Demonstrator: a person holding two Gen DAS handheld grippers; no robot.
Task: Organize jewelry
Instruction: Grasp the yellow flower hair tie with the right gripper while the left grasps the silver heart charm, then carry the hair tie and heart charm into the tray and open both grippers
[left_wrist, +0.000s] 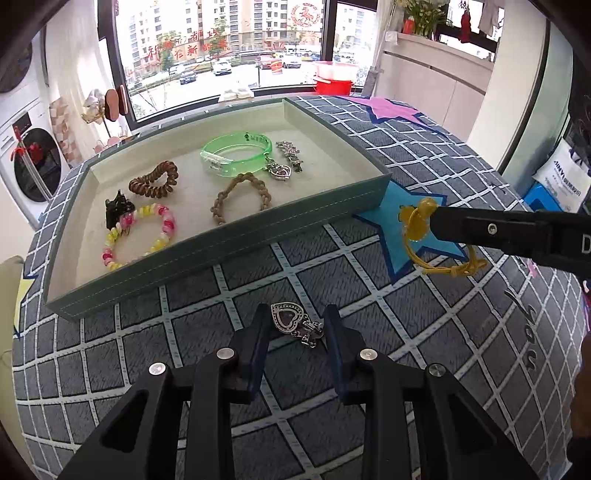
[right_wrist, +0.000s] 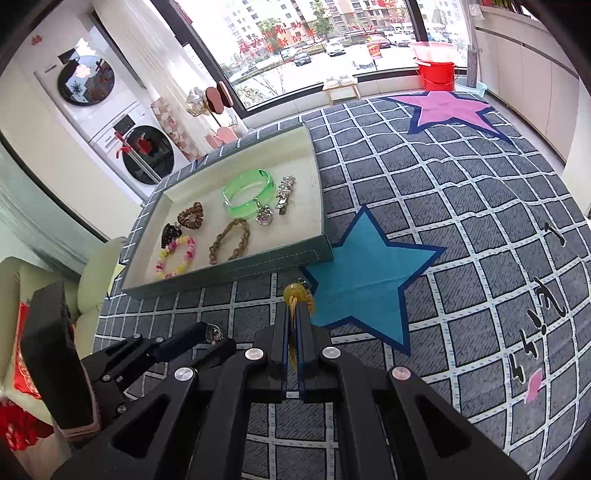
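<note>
A teal tray (left_wrist: 258, 236) (right_wrist: 258, 264) with a cream lining holds a green bangle (left_wrist: 236, 153), a brown spiral hair tie (left_wrist: 153, 181), a braided tan bracelet (left_wrist: 240, 197), a pink-yellow bead bracelet (left_wrist: 140, 236), a black claw clip (left_wrist: 116, 212), a heart pendant and a silver clip. My left gripper (left_wrist: 297, 325) is open, its fingers on either side of a silver heart charm (left_wrist: 295, 323) lying on the checked cloth. My right gripper (right_wrist: 294, 306) is shut on a yellow cord bracelet (right_wrist: 295, 293) (left_wrist: 421, 229), held in front of the tray's right corner.
The grey checked cloth (left_wrist: 332, 280) has a blue star (right_wrist: 369, 273) beside the tray and a pink star (right_wrist: 447, 109) farther back. A window, washing machines (right_wrist: 147, 151) and a red bucket (right_wrist: 436, 74) stand beyond the table.
</note>
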